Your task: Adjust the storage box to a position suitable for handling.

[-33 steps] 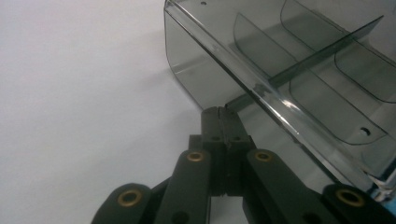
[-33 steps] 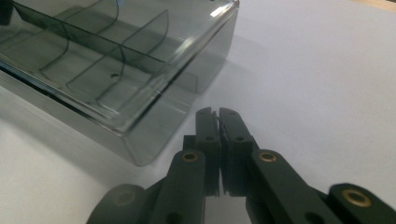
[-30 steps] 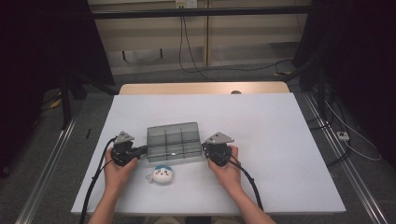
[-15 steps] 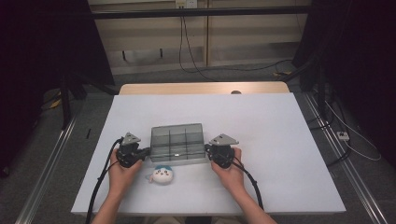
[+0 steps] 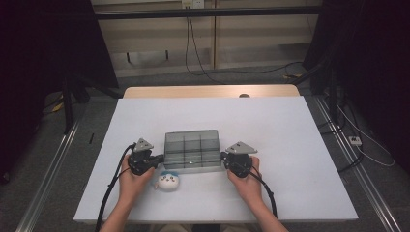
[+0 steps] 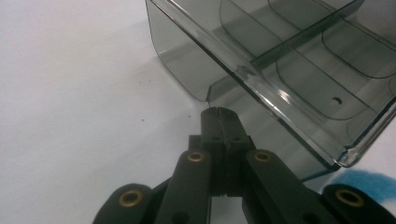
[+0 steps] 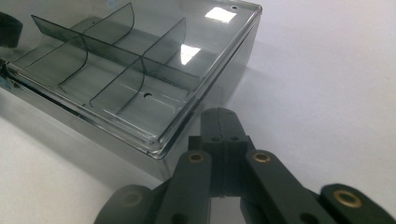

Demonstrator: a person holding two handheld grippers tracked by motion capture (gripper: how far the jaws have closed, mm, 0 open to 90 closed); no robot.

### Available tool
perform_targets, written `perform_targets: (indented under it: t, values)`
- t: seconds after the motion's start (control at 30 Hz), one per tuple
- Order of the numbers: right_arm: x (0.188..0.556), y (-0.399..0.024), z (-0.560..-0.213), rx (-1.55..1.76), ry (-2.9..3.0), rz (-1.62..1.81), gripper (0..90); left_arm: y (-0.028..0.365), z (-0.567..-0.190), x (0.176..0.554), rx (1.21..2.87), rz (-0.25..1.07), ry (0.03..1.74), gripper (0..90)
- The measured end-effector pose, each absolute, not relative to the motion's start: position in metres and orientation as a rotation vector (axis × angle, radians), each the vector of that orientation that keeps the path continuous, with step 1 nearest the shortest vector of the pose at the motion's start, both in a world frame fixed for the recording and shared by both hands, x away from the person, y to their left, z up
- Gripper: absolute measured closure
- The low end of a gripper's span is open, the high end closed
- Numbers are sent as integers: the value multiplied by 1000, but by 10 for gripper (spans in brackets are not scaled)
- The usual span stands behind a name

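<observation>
1. Box [image 5: 192,150], smoky clear plastic with dividers, sat near the table's [image 5: 290,145] front edge, left of centre, flanked by both tools.
2. Left gripper [image 5: 157,159] and right gripper [image 5: 223,157] each had jaws fully shut, holding nothing, tips against the box's end walls.
3. Risk: uneven push could skew or tip the box; it might bump the small plush toy [image 5: 169,180] just in front.

organizer box [image 5: 192,150]: 1 | plush toy [image 5: 168,180]: 1 | tools: 2
</observation>
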State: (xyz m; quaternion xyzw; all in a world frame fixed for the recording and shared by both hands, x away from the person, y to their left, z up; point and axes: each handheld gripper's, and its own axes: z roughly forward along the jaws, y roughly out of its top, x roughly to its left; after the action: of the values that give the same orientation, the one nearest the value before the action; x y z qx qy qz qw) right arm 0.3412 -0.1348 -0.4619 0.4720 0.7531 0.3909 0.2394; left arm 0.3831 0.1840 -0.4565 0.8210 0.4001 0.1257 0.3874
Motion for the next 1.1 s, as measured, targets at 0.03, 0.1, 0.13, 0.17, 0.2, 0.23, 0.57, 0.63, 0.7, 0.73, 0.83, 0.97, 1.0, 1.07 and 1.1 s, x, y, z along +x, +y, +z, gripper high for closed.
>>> perform_targets:
  t: [0.03,0.1,0.13,0.17,0.2,0.23,0.57,0.63,0.7,0.73,0.83,0.97,1.0,1.07,1.1]
  values:
    - [340,-136,-462,1293,2058,1065,900,183,-455,382,2098,316,1006,900]
    - [339,-137,-462,1292,2058,1063,900,181,-455,381,2094,320,1002,900]
    - [338,-139,-461,1298,2053,1059,900,179,-455,381,2100,322,997,900]
    - [338,-139,-461,1299,2055,1057,900,179,-455,381,2100,322,997,900]
    - [338,-141,-462,1302,2051,1059,900,178,-455,380,2101,314,990,900]
    - [338,-141,-462,1303,2050,1059,900,177,-455,380,2102,313,986,900]
    - [335,-151,-460,1316,2044,1041,900,167,-454,377,2127,293,952,900]
    - [333,-156,-460,1325,2043,1035,900,163,-454,376,2126,293,939,900]
    - [331,-158,-459,1327,2041,1030,900,161,-454,375,2138,285,930,900]
    - [331,-158,-459,1327,2041,1030,900,161,-454,375,2138,285,930,900]
    - [329,-161,-459,1336,2038,1027,900,158,-454,374,2143,290,925,900]
    - [326,-162,-458,1333,2040,1016,900,157,-453,373,2151,287,909,900]
    - [326,-162,-458,1332,2040,1015,900,157,-453,373,2151,287,909,900]
    - [325,-163,-458,1329,2041,1010,900,156,-452,372,2147,285,909,900]
    - [324,-163,-458,1328,2042,1007,900,156,-452,372,2147,284,907,900]
